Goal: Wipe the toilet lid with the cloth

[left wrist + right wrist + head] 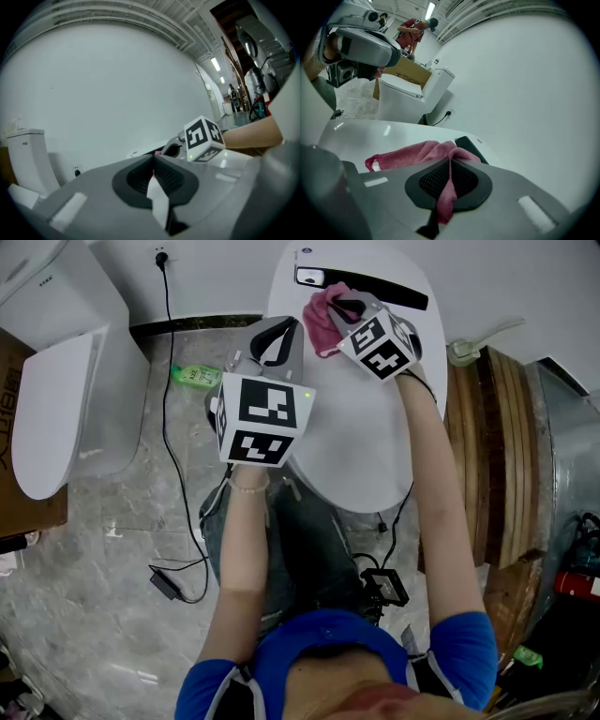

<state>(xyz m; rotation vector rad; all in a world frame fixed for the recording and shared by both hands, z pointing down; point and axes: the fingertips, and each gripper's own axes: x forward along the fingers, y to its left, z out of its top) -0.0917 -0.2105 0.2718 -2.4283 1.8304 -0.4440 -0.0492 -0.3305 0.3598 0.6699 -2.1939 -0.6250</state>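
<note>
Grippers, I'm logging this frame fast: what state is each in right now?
Left gripper: shut, nothing between its jaws.
Right gripper: shut on the pink cloth.

White wall (225, 277), grey marble floor (103, 521), white toilet (56, 399) left, wooden boards (497, 446) right

The toilet lid (366, 437) fills the upper centre of the head view, with the cloth (321, 322) on its far end. A second toilet (56, 399) stands at upper left, and a bottle (195, 377) lies on the floor (122, 549) between them. Wooden boards (502, 456) sit at right.
</note>
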